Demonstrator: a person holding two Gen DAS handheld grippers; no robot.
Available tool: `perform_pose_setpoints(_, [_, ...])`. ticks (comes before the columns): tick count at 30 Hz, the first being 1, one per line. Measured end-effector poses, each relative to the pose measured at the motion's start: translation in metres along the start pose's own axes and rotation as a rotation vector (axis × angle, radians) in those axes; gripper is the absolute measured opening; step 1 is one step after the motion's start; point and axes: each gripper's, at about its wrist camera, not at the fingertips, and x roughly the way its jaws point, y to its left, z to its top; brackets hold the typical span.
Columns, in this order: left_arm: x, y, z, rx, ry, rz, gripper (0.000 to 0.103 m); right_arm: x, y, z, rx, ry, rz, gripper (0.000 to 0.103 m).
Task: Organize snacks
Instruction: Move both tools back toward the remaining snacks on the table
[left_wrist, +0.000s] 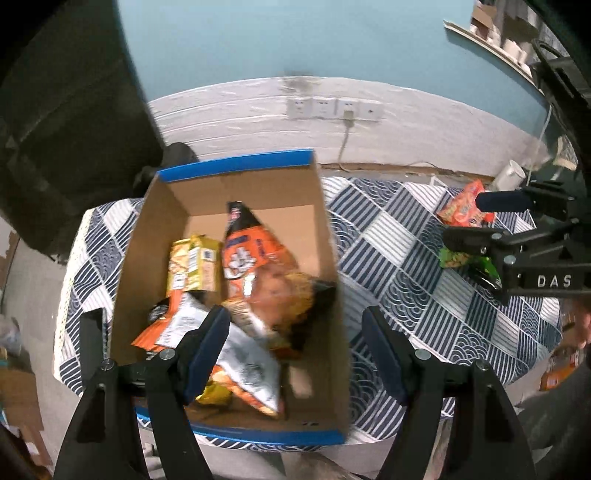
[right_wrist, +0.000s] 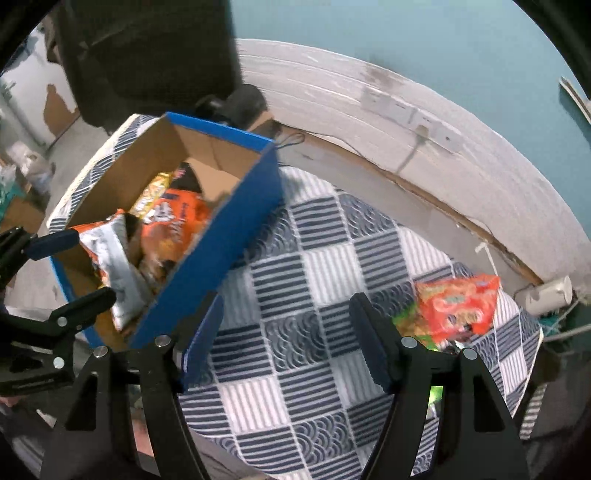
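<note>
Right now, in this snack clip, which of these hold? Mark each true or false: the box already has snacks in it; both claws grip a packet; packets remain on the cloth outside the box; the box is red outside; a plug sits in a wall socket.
1. The box already holds snacks. True.
2. Both claws grip a packet. False: the left claw and right claw are open and empty.
3. Packets remain outside the box. True: an orange packet and a green packet lie on the cloth.
4. The box is red outside. False: it is blue.
5. A plug sits in a wall socket. True.
</note>
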Motion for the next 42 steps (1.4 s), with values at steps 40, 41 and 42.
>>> perform_pose_setpoints(40, [0.119,-0.155,0.054,0.078,0.160,-0.055,0.077,0.062,-0.208,-0.091,0.361,0.088,-0.195,0.072])
perform_pose_setpoints(41, [0.120,-0.156,0.054,0.079,0.166,-0.054,0.077,0.064,-0.208,-0.091,0.356,0.097,-0.204,0.072])
perform_pose_setpoints(42, [0.122,-0.157,0.054,0.076,0.170,-0.056,0.077,0.067,-0.209,-0.091,0.354,0.104,-0.207,0.072])
